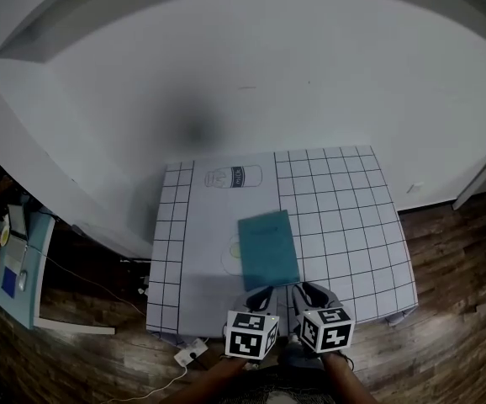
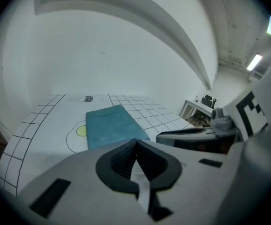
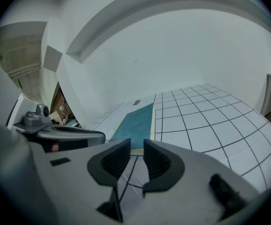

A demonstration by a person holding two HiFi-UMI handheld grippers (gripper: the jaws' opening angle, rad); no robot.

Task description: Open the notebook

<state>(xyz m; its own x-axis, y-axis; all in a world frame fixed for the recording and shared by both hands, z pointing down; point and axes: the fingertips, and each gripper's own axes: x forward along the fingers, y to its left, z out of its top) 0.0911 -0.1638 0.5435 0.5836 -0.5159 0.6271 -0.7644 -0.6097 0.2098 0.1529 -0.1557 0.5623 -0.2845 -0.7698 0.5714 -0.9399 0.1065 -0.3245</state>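
1. While both tools sit at the bottom centre of the head view, the teal notebook (image 1: 268, 249) lies closed and flat on the white table (image 1: 344, 200); it is in the middle of the frame, just above the tools, with its long side running up the picture at a slight tilt.
2. At lower centre the left gripper (image 1: 260, 298) is just beside the right gripper (image 1: 312, 294); both point up the frame toward the near short edge of the notebook; each carries a marker cube (image 1: 251, 335) at the bottom of the frame.
3. Seen in the left gripper view, the left gripper's jaws are pressed together; their tips meet at lower centre with nothing between them; the notebook lies above them at mid-frame, apart from the tips.
4. Seen in the right gripper view, the right gripper's jaws stand spread with a clear gap; the notebook's near edge, with a pale strip of page edge, shows beyond that gap; the pads do not touch it.
5. Black grid lines cover the table at left and right; a bottle outline (image 1: 233, 177) is printed at its upper middle; the notebook covers part of a drawn ring with a yellow disc (image 2: 81, 131), which shows at the book's left edge.
6. Wooden floor (image 1: 445, 310) surrounds the table at the lower corners; a white wall (image 1: 251, 66) fills the upper frame.
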